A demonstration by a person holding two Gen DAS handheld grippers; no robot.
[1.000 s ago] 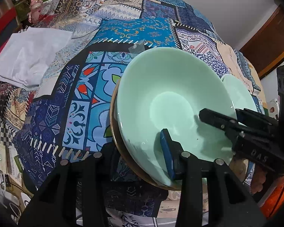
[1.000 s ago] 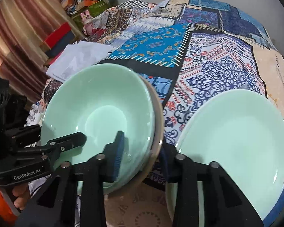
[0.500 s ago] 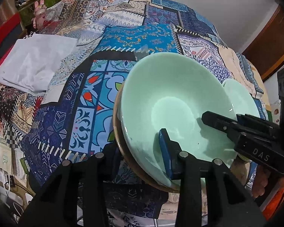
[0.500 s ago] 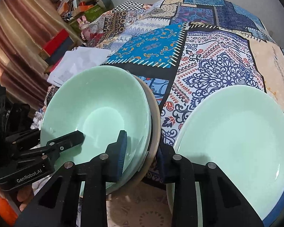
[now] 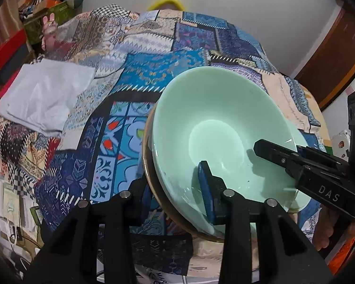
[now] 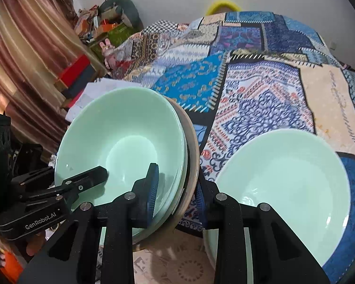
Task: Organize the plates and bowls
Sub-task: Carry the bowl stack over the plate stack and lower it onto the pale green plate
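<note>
Right wrist view: the right gripper (image 6: 175, 189) is clamped on the near rim of a stack of green bowls (image 6: 120, 142) with a tan dish beneath; the left gripper (image 5: 175, 189) grips the opposite rim. The stack now sits higher above the patchwork bedspread (image 6: 260, 94) than a second ago (green plate (image 6: 284, 184) alongside).

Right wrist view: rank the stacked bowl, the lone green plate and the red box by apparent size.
1. Lone green plate and stacked bowl: about alike, both near the camera, so no ranking.
2. Red box: smallest, but farther away.
</note>
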